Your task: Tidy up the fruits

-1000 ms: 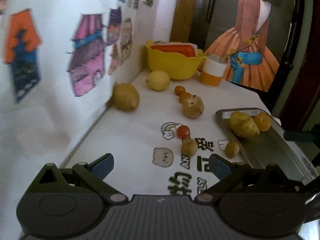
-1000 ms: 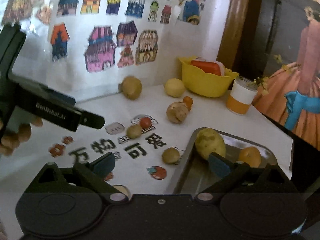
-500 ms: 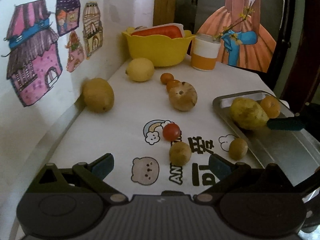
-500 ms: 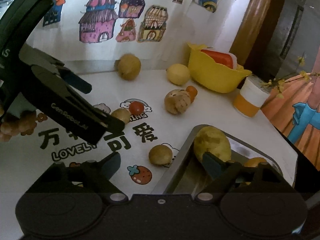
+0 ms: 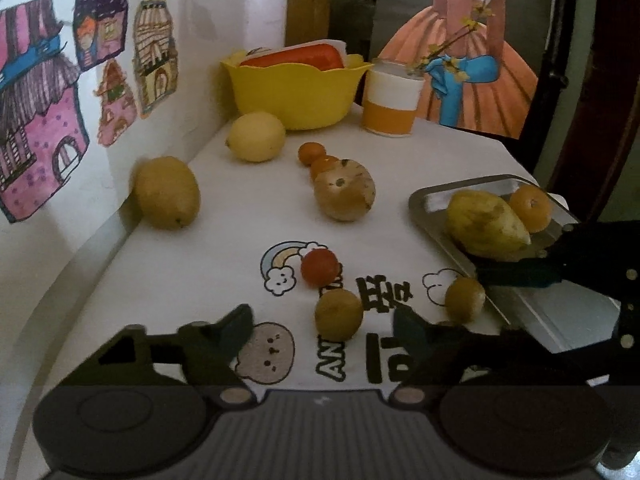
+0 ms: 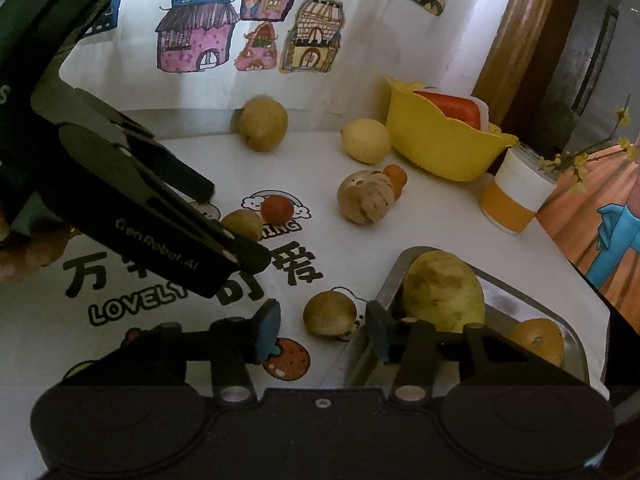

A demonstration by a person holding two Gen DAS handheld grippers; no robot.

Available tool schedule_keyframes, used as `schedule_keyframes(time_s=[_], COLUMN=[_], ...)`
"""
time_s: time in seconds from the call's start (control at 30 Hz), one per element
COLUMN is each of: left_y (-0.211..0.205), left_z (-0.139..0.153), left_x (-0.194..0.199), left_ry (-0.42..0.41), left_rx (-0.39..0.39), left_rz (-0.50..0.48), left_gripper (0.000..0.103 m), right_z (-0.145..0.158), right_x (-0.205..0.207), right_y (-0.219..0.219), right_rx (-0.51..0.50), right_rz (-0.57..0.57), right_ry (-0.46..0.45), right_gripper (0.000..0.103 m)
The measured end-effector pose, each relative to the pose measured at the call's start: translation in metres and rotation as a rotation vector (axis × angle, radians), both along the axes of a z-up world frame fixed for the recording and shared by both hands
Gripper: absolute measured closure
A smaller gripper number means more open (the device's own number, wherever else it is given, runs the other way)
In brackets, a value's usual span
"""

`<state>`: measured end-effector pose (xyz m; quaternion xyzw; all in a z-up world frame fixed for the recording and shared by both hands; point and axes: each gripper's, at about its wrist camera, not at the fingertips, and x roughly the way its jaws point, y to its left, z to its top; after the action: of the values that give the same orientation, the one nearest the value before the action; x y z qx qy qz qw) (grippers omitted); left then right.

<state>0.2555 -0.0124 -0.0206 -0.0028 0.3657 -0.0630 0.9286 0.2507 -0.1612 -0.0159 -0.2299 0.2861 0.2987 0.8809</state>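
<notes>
Dim, soft indoor light is falling across both fisheye views, leaving the white tablecloth [image 5: 224, 240] ahead of the jaws brightest, while the gripper bodies below the jaws are sinking into near-black shadow, edges are bowing and vignetting darkly, and fine detail is smearing slightly throughout.

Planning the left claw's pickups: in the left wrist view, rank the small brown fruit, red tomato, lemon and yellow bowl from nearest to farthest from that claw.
1. Small brown fruit, just ahead of the left claw, between its fingers.
2. Red tomato, right behind it on the rainbow print.
3. Lemon, far back, left of centre.
4. Yellow bowl, behind the lemon by the wall.
</notes>
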Motion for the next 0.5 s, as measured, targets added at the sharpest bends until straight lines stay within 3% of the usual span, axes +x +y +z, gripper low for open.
schedule_keyframes(time_s=[0.27, 0.33, 0.43, 0.5], left_y=[-0.0038, -0.0055, -0.0090, -0.0106], left_z=[0.0001, 0.0000, 0.0003, 0.0010], left_x=[0.0028, 0.0022, 0.0015, 0.0013], left_ry=[-0.006, -0.005, 0.000, 0.005], left_rx=[-0.011, -0.004, 0.008, 0.013], left_rz=[-0.011, -0.014, -0.022, -0.024], left_gripper=[0.050, 0.062, 0.073, 0.075], right_z=[0.0000, -0.0003, -0.0002, 0.0001], right_x=[0.0003, -0.0006, -0.0018, -0.0023], right_y=[0.0013, 0.0019, 0.0022, 0.0018], right_rx=[-0.009, -0.014, -0.013, -0.008], right_rz=[-0.003, -0.008, -0.008, -0.010], right_ry=[-0.010, -0.018, -0.019, -0.016], right_gripper=[0.066, 0.071, 0.071, 0.072])
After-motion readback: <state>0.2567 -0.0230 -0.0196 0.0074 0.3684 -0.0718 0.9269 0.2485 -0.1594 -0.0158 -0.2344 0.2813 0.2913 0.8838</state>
